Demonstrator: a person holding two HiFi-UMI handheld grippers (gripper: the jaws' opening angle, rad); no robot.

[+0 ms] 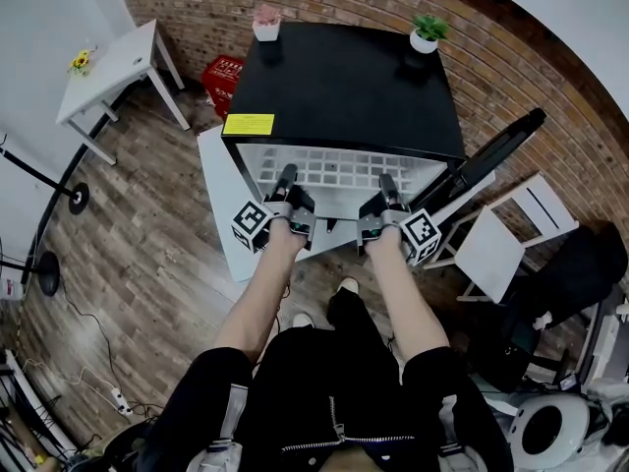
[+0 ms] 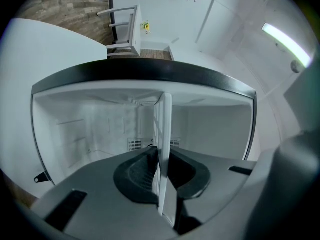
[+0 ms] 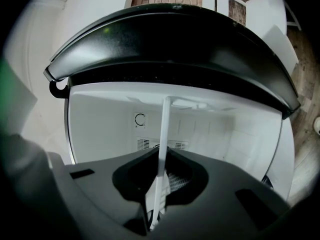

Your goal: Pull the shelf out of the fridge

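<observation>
A small black fridge [image 1: 344,87] stands open in front of me, its white wire shelf [image 1: 334,170] showing in the opening. My left gripper [image 1: 285,177] reaches in at the shelf's front left and my right gripper [image 1: 387,185] at its front right. In the left gripper view the shelf [image 2: 163,129] runs edge-on between the dark pads, and the left gripper [image 2: 161,169] is shut on it. The right gripper view shows the same: the thin white shelf [image 3: 163,134] is pinched in the right gripper [image 3: 161,176].
Two potted plants [image 1: 266,20] [image 1: 428,32] sit on the fridge top. The black fridge door [image 1: 496,155] hangs open to the right, with a white chair [image 1: 511,229] beside it. A white table [image 1: 108,67] and a red basket [image 1: 224,75] stand at the left.
</observation>
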